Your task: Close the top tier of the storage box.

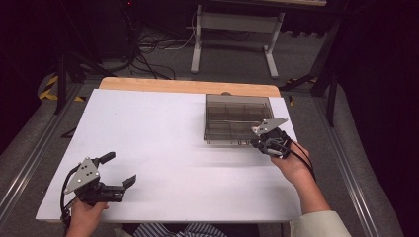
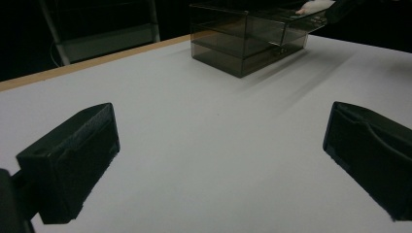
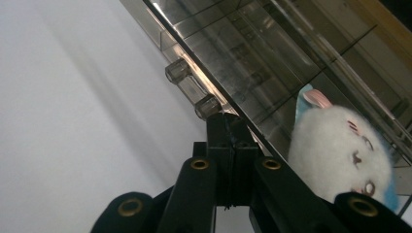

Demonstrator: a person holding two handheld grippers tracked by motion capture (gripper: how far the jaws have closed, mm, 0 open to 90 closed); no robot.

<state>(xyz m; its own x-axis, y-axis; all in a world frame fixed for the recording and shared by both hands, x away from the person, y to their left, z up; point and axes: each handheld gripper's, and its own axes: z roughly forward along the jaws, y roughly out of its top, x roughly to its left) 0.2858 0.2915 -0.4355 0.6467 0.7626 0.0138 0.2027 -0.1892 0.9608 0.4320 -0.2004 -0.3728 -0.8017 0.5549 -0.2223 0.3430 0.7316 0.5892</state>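
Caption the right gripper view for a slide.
Shut right gripper at the handle of a smoky clear drawer box, a white plush toy inside.

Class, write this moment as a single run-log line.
left gripper: open, idle | right gripper: shut at drawer handle | smoky drawer box | plush toy inside

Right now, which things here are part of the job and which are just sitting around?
In the job:
- smoky clear drawer box
- its drawer handle
- white plush toy inside
- right gripper, shut at the drawer front

Lying about:
- left gripper, open, idle
- white table frame behind
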